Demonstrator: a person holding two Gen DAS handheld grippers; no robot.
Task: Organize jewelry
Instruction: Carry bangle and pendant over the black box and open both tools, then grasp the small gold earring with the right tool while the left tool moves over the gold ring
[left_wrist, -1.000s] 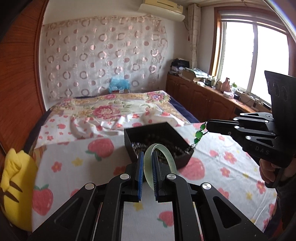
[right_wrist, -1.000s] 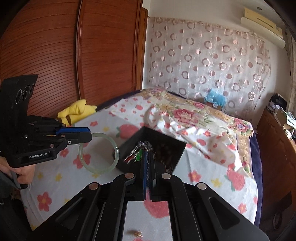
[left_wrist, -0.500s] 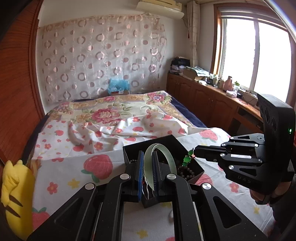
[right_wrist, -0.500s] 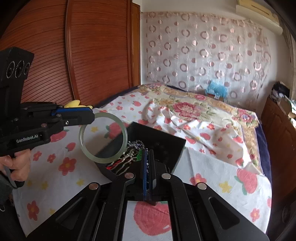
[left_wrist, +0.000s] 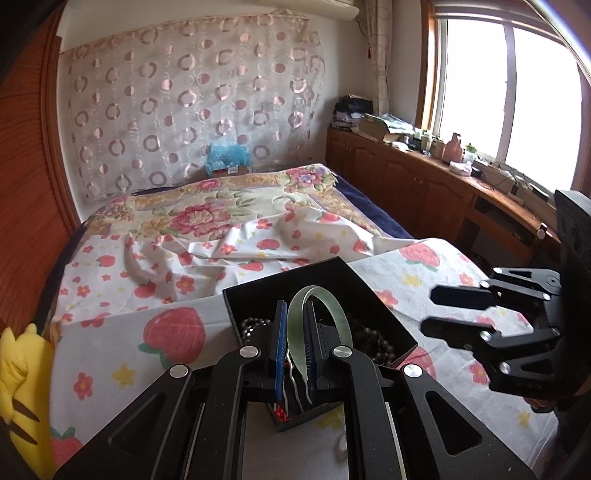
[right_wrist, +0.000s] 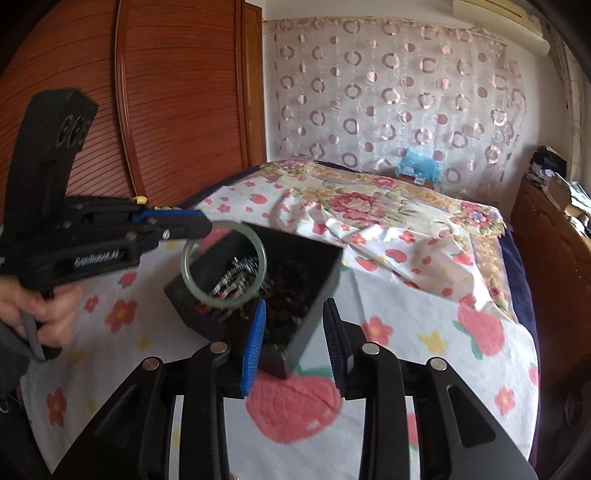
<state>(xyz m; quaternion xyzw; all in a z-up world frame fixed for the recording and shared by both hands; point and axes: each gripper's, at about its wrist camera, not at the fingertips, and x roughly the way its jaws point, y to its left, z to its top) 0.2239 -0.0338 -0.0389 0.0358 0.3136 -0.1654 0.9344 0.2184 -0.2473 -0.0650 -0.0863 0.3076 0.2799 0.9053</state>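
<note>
A black open box (left_wrist: 258, 288) sits on the strawberry-print sheet and holds dark beads (left_wrist: 373, 339) and a silver chain (right_wrist: 236, 280). My left gripper (left_wrist: 294, 314) is shut on a pale green bangle (left_wrist: 334, 310) and holds it upright above the box's near side. From the right wrist view the left gripper (right_wrist: 203, 227) comes in from the left, and the bangle (right_wrist: 221, 303) hangs over the box (right_wrist: 314, 314). My right gripper (right_wrist: 295, 306) hovers at the box's near corner with its jaws opening and nothing gripped. In the left wrist view the right gripper (left_wrist: 428, 312) stands just right of the box.
A yellow plush toy (left_wrist: 18, 387) lies at the bed's left edge. The wooden wardrobe (right_wrist: 166, 110) stands on the left. A wooden cabinet (left_wrist: 424, 184) with clutter on top runs under the window on the right. A hand (right_wrist: 48, 314) grips the left handle.
The right gripper held a string of green beads over the box; its jaws now stand apart and the string is gone from them. The left gripper brought the bangle over the box.
</note>
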